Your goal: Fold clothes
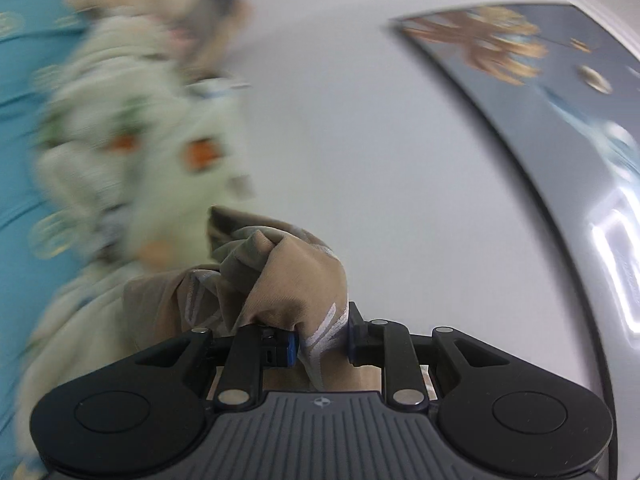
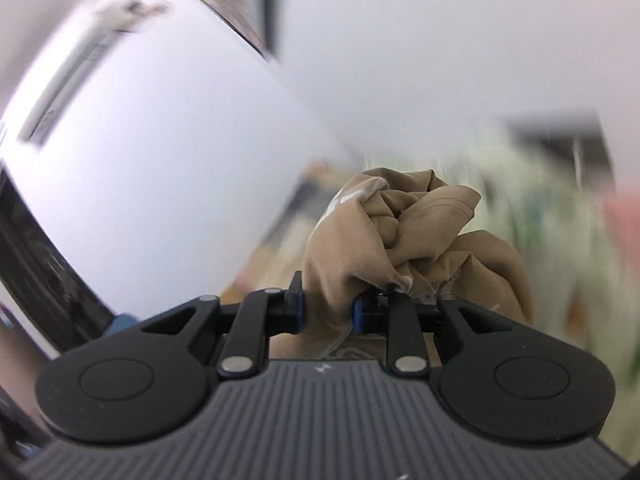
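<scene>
A: What fills the left wrist view?

B: Mostly a plain white wall (image 1: 360, 128). Along the left edge runs a turquoise patterned cloth surface (image 1: 16, 80), and on it a blurred heap of pale green printed clothing with orange patches (image 1: 132, 140). To the right hangs a dark framed picture with gold leaf shapes (image 1: 520, 52).

A: And the garment being handled?

B: A crumpled tan fabric garment with pale white streaks (image 1: 280, 272) bunches up directly ahead of the left hand-held gripper (image 1: 322, 344). A fold of it passes down between the blue-padded fingers, which are clamped on it.

A: The right side?

B: In the right wrist view the same tan garment (image 2: 400, 236) is wadded just in front of the right hand-held gripper (image 2: 326, 312). Its fingers are closed on a fold of the cloth, and the rest spills over the right finger. Behind is white wall and a smear of pale green clothing (image 2: 520, 208), too blurred to describe.
</scene>
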Demonstrator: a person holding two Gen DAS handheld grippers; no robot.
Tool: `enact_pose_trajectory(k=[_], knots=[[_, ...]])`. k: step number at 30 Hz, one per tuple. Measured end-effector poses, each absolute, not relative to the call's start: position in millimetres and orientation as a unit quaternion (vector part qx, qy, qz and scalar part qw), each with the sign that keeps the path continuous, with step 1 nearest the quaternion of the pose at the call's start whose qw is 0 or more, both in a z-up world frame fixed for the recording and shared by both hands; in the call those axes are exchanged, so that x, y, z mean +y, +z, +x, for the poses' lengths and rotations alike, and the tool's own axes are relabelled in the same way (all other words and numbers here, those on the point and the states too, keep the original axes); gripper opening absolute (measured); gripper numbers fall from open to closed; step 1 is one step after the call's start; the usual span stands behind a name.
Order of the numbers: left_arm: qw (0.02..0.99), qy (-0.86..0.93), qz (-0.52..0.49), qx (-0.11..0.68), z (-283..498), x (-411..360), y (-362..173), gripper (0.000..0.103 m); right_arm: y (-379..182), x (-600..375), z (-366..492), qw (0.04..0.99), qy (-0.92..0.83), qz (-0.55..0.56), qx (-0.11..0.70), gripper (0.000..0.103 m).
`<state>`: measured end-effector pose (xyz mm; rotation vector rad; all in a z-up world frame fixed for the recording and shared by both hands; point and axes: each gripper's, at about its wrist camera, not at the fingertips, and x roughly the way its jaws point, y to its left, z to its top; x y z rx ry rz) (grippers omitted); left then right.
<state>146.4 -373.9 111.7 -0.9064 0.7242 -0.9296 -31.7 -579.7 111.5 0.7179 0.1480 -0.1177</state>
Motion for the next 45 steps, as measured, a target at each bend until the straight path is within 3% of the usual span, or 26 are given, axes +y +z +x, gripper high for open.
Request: enact_pose_trajectory(k=[5, 12, 15, 17, 19, 20, 21, 27, 32, 45], knots=[[0.763, -0.464, -0.327, 0.308, 155, -433, 75, 0.029, 87, -607, -33, 0.950, -0.105, 0.293, 0.024, 0.025], [0.783, -0.452, -0.205, 0.374, 128, -438, -40, 0.029, -62, -615, -52, 0.899, -0.144, 0.384, 0.154, 0.026], [0.802, -0.434, -0.168, 0.373, 106, -428, -47, 0.041, -90, -605, -65, 0.883, -0.156, 0.403, 0.180, 0.031], [0.816, -0.428, -0.135, 0.366, 97, -423, -37, 0.053, -85, -600, -66, 0.880, -0.168, 0.396, 0.201, 0.040], [0.824, -0.426, -0.106, 0.358, 92, -419, -24, 0.071, -73, -599, -68, 0.880, -0.170, 0.390, 0.213, 0.066], [0.828, -0.425, -0.097, 0.352, 87, -417, -15, 0.076, -64, -596, -71, 0.883, -0.168, 0.383, 0.213, 0.084], [0.834, -0.422, -0.091, 0.343, 81, -412, -5, 0.084, -55, -591, -77, 0.888, -0.166, 0.374, 0.210, 0.087], [0.867, -0.421, -0.042, 0.265, -4, -361, 88, 0.103, 11, -546, -127, 0.918, -0.185, 0.301, 0.179, 0.086], [0.890, -0.405, -0.012, 0.208, -73, -317, 143, 0.103, 51, -499, -173, 0.942, -0.183, 0.228, 0.163, 0.086], [0.928, -0.354, 0.006, 0.116, -209, -227, 170, 0.103, 101, -396, -269, 0.971, -0.185, 0.108, 0.110, 0.086]])
